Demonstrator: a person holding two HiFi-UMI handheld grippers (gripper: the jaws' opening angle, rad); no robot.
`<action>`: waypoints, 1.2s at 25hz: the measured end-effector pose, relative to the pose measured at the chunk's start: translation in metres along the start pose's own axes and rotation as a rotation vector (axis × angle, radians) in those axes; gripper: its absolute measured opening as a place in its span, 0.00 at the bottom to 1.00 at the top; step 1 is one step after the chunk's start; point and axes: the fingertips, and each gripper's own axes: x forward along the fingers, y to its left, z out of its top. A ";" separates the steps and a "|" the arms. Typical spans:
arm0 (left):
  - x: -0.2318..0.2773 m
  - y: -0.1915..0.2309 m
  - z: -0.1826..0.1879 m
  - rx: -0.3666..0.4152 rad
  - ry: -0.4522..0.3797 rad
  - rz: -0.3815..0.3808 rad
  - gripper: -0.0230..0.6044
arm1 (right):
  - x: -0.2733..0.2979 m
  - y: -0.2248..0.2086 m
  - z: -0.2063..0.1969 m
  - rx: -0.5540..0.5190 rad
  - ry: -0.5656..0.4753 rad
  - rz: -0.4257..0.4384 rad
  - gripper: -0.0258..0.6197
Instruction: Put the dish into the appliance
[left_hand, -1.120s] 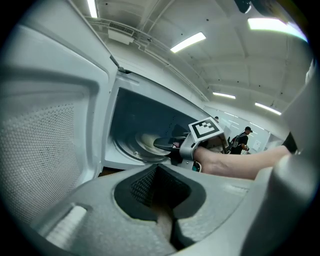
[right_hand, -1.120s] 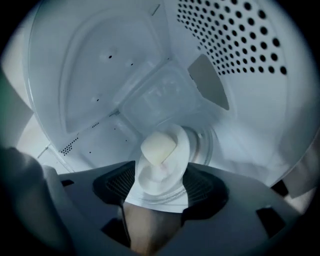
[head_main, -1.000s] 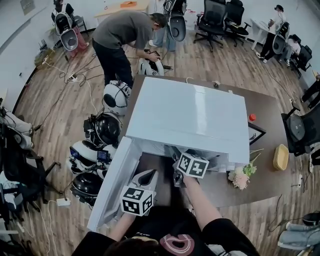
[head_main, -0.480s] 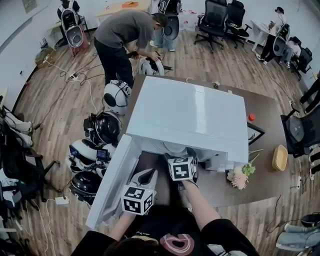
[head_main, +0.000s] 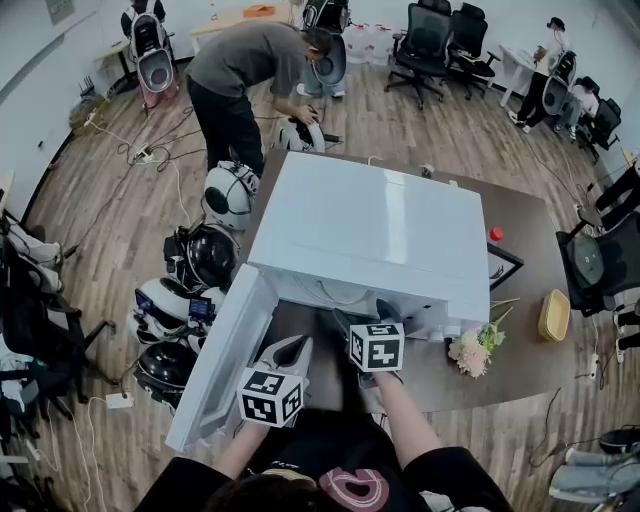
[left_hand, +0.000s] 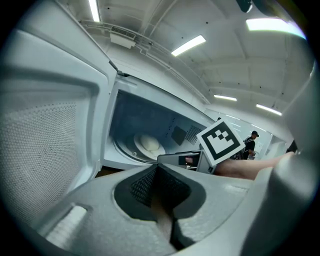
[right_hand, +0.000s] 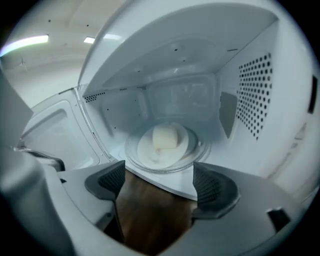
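Note:
The white microwave stands on the brown table with its door swung open to the left. Inside, a white dish carrying a pale block of food rests on the glass turntable. The dish also shows in the left gripper view. My right gripper is open and empty just in front of the cavity mouth, apart from the dish; in the head view it sits under the microwave's front edge. My left gripper is shut with nothing in it, beside the open door.
A bunch of flowers, a yellow bowl, a black frame and a small red object lie on the table right of the microwave. Round black-and-white devices crowd the floor at left. A person bends over behind the table.
My right gripper has drawn back a little from the cavity toward me. The left gripper and the door have stayed where they were.

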 end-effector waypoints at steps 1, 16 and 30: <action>0.000 -0.002 0.000 -0.003 -0.006 -0.004 0.05 | -0.007 -0.001 0.000 0.008 -0.016 0.007 0.69; -0.005 -0.050 -0.010 -0.004 -0.103 -0.135 0.05 | -0.102 -0.015 -0.032 0.069 -0.124 -0.006 0.55; 0.003 -0.077 -0.031 0.034 -0.087 -0.150 0.05 | -0.124 -0.024 -0.065 0.165 -0.149 -0.104 0.05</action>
